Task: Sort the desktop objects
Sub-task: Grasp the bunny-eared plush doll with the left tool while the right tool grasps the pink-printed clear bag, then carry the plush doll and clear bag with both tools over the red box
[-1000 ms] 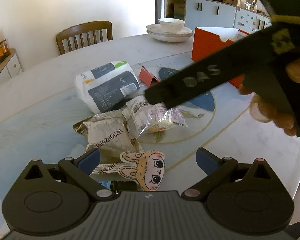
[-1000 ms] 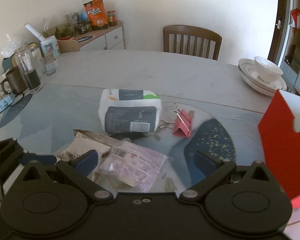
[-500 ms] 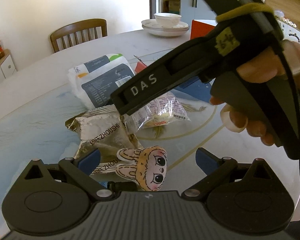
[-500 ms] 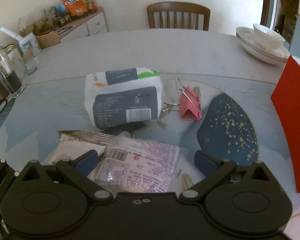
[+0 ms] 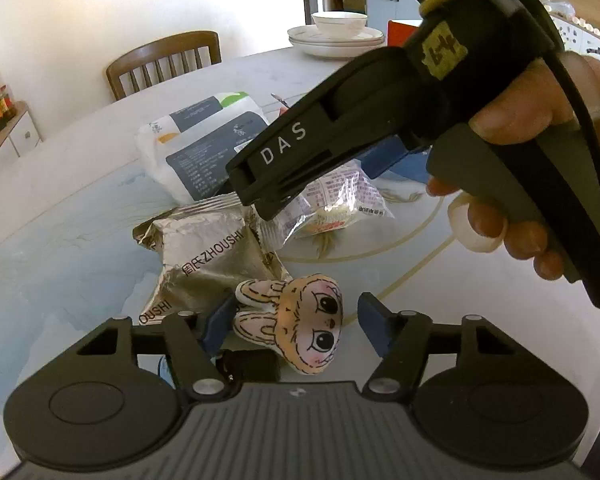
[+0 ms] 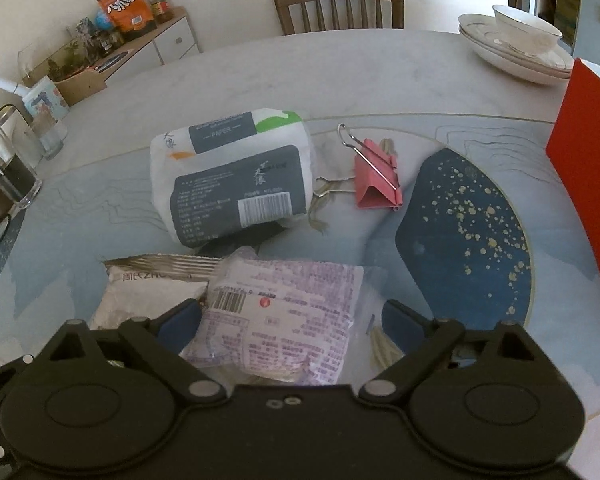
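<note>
Left gripper [image 5: 296,324] jaws narrowed around bunny plush [image 5: 296,320], right gripper [image 6: 290,322] lower, jaws wide astride clear snack packet [image 6: 284,316].

A wooden chair [image 6: 339,6] stands behind stacked plates [image 6: 512,50].

The right gripper [image 5: 268,200] crowds the snack packets [image 5: 220,256]; bare table [image 5: 440,292] lies right of the plush [image 5: 300,328].

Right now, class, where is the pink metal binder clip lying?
In the right wrist view the pink metal binder clip lies on the table, right of the white tissue pack and left of the dark blue speckled patch.
</note>
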`<state>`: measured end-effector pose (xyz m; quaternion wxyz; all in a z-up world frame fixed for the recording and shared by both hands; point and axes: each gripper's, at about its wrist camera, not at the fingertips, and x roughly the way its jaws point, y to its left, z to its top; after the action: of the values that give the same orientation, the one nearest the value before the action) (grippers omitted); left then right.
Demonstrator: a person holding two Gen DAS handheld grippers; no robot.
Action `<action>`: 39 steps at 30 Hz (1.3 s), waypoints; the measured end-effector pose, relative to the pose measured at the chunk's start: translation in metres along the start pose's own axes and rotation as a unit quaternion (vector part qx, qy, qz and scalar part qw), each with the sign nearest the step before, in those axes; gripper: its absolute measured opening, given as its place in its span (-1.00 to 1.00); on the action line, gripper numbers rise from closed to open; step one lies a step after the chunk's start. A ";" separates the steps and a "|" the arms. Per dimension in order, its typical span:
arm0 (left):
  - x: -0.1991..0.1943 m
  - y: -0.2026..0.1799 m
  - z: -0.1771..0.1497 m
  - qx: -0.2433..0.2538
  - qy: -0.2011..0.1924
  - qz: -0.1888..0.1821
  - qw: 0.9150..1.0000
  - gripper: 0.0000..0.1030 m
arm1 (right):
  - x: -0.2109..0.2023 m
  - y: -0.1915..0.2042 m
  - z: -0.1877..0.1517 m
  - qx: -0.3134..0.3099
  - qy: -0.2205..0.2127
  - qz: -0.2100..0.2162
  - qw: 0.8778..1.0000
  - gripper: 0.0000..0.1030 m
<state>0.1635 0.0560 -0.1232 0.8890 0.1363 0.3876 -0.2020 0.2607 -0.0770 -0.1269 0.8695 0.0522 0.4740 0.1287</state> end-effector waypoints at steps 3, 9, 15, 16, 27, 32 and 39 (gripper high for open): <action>0.001 -0.001 0.000 0.000 0.002 0.001 1.000 0.07 | -0.001 0.000 0.001 0.003 0.000 0.001 1.000 0.74; 0.003 -0.001 0.001 -0.002 0.000 -0.003 1.000 -0.01 | -0.007 0.003 0.003 -0.021 -0.008 -0.004 1.000 0.51; 0.004 -0.001 0.003 -0.010 -0.001 -0.007 1.000 -0.06 | -0.013 0.003 0.003 -0.033 -0.010 -0.009 0.999 0.29; 0.003 -0.001 0.004 -0.011 -0.001 -0.008 1.000 -0.07 | -0.014 0.002 0.003 -0.036 -0.011 -0.011 0.999 0.26; -0.009 -0.001 0.006 -0.038 -0.007 -0.014 0.999 -0.08 | -0.037 -0.008 -0.002 -0.040 -0.026 -0.013 0.999 0.22; -0.017 -0.002 0.010 -0.049 -0.012 -0.016 0.999 -0.08 | -0.051 -0.015 -0.006 -0.036 -0.030 -0.009 0.999 0.22; -0.033 -0.008 0.026 -0.061 -0.025 -0.022 0.998 -0.08 | -0.076 -0.023 -0.012 -0.031 -0.048 -0.007 0.998 0.22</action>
<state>0.1557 0.0470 -0.0825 0.9005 0.0684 0.3794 -0.2011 0.2155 -0.1203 -0.0762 0.8934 0.0283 0.4278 0.1344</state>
